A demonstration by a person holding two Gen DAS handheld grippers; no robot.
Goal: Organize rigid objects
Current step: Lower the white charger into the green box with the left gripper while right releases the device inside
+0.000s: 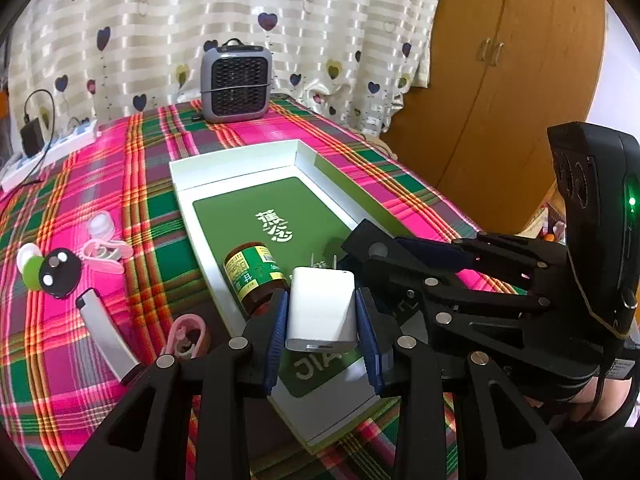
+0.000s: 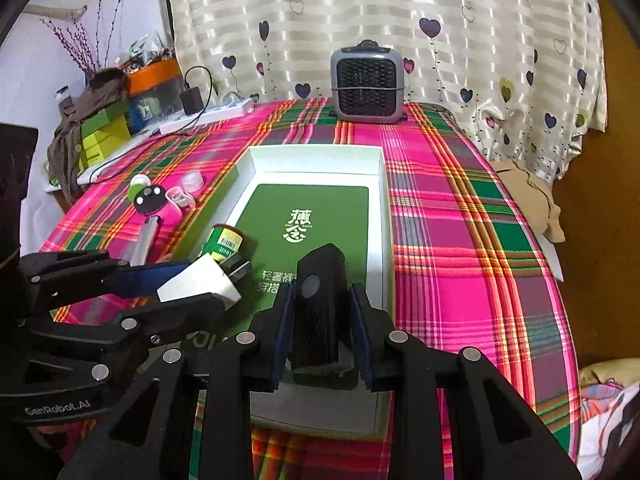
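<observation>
Left claw [image 1: 322,320] clamped on a smooth white rounded charger [image 1: 322,308], right claw [image 2: 322,332] gripping a matte black boxy gadget [image 2: 322,300], both over the near end of a shallow white tray [image 2: 384,208] with green liner, brown glossy bottle [image 1: 256,276] lying inside, pink-green plaid tabletop [image 2: 460,240], heart curtain [image 2: 400,8] far back, grey heater [image 2: 367,85]

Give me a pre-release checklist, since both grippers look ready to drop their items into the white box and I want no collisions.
1. Left gripper clamped on white charger: ok.
2. Right gripper clamped on black device: ok.
3. Both items over the box: ok.
4. Green floor ahead of the black device free: ok.
5. Brown bottle clear of the charger's landing spot: not ok, it lies right beside it.
6. Height of either item above the floor: cannot tell.
</observation>
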